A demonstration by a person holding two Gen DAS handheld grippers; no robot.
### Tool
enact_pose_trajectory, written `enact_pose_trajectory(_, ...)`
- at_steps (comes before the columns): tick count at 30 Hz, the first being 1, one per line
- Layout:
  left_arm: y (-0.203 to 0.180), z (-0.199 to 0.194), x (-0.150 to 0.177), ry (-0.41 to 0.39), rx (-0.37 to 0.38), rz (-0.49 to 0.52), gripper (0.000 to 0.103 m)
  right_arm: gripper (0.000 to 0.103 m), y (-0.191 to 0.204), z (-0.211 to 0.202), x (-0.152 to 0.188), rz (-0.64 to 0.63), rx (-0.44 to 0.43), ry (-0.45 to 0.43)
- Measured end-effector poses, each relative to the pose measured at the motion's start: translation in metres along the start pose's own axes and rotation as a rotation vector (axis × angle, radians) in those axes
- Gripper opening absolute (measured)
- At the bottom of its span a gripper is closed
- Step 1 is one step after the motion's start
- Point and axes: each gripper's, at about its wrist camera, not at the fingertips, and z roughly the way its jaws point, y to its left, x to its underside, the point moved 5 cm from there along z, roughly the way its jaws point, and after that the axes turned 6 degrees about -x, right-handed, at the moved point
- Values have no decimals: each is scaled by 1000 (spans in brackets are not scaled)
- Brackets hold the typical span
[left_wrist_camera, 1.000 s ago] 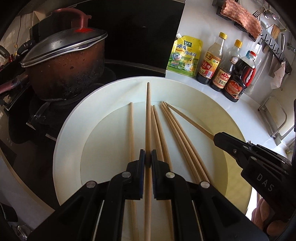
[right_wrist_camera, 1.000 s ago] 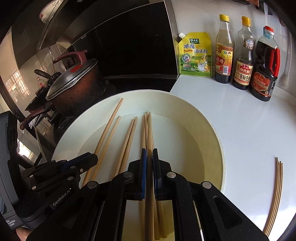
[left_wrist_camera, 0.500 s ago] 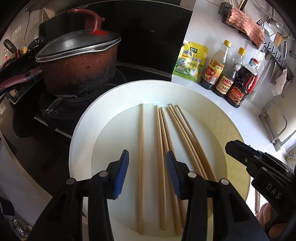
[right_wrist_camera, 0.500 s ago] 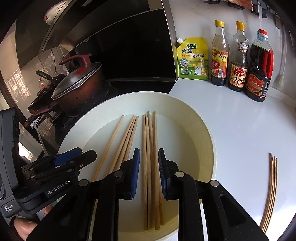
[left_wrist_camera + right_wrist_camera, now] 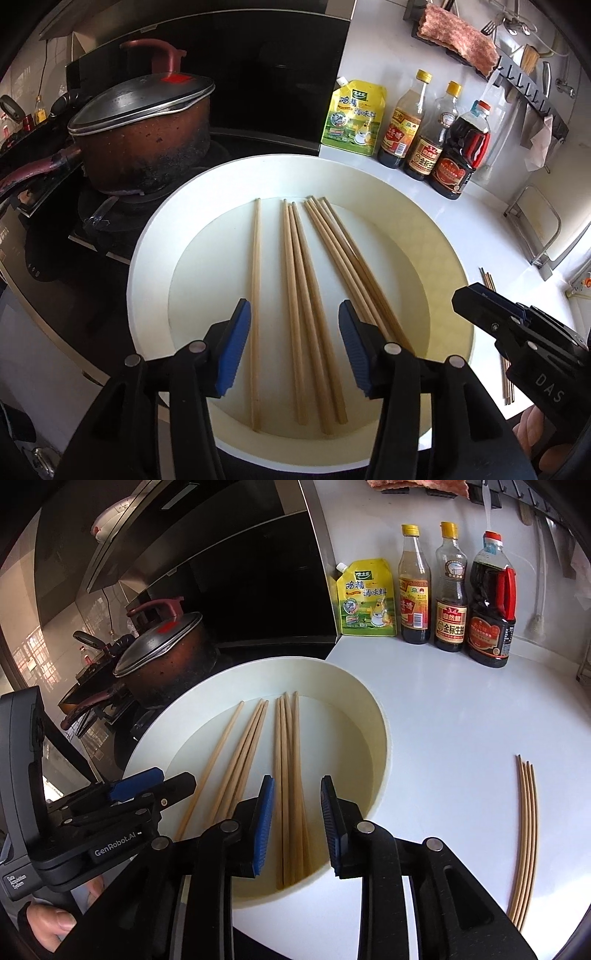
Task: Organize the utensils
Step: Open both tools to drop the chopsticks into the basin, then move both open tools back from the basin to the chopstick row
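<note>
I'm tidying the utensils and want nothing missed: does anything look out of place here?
Yes. Four loose chopsticks lie on the white counter, outside the basin holding the others. The pot lid also sits tilted on its pot.

Home kitchen: stove pot point(image 5: 140, 144), sauce bottles point(image 5: 448, 590), white counter point(image 5: 461, 720).

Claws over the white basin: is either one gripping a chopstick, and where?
Neither. Both have just been opening: left claw and right claw straddle loose chopsticks without touching.

Both wrist cameras look steeply down from close above, sharing the white basin point(image 5: 155, 258) and chopsticks point(image 5: 286, 775)
</note>
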Motion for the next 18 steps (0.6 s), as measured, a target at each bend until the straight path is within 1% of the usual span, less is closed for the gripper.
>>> enact_pose_trajectory(5, -25, -14, 4, -18, 42, 23, 54, 29, -22, -27, 15, 17, 46, -27)
enact_pose_trajectory(9, -50, -22, 8, -29, 83, 49, 56, 35, -44, -54, 26, 48, 86, -56)
enact_pose_trajectory(13, -81, -25, 13, -20, 128, 92, 56, 37, -70, -78, 35, 89, 137, -82)
enact_pose_trajectory(18, -121, -29, 18, -16, 169, 147, 56, 38, -101, -105, 45, 150, 178, -116)
